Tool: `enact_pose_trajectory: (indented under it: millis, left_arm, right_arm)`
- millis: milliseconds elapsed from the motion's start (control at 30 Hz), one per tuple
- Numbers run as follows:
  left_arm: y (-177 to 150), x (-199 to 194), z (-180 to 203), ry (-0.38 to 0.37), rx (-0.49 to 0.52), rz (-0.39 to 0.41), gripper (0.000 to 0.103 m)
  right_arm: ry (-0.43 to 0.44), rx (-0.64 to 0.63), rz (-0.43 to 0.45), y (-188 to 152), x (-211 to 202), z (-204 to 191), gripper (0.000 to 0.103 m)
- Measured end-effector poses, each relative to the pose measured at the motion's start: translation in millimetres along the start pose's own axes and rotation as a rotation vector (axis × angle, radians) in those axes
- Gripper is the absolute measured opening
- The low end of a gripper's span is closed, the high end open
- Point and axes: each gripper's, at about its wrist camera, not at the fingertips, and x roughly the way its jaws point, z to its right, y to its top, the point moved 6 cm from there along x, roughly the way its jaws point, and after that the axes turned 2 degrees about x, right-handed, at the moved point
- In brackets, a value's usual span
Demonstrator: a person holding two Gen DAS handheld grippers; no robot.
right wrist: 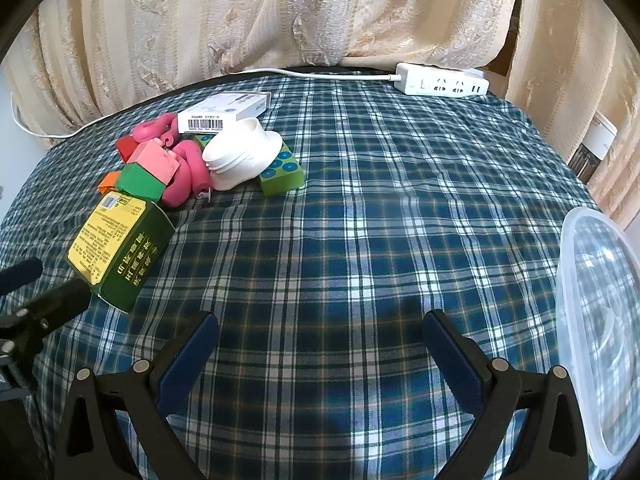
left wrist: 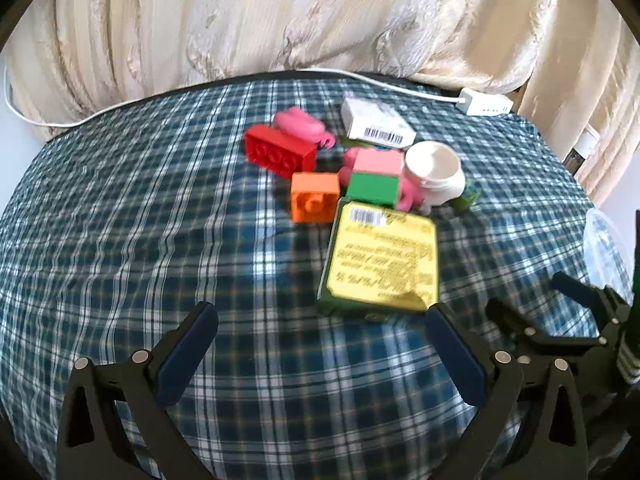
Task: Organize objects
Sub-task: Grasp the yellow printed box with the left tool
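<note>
Both jaws gape wide and empty: the left gripper (left wrist: 322, 316) just short of a green carton (left wrist: 380, 260), the right gripper (right wrist: 320, 326) beside a clear plastic tub (right wrist: 600, 320).

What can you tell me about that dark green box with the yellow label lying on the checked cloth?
The green box is a flat carton, cardboard by the look of it, with dark green sides and a yellow label on its upper face, printed with small text and a barcode. Pale characters run along one side. It lies flat on the checked tablecloth, nearest of the pile, its far end by the green block. The left gripper is open just before it, not gripping.
</note>
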Motion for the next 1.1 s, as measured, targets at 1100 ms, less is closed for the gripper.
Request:
enact_pose_trajectory:
  millis: [1100]
  left_arm:
    - [21.5,33.1,12.9,0.029,0.043,-0.032,0.100]
  right_arm:
    - [0.002,-0.002,-0.001,-0.8,-0.7,-0.7,0.103]
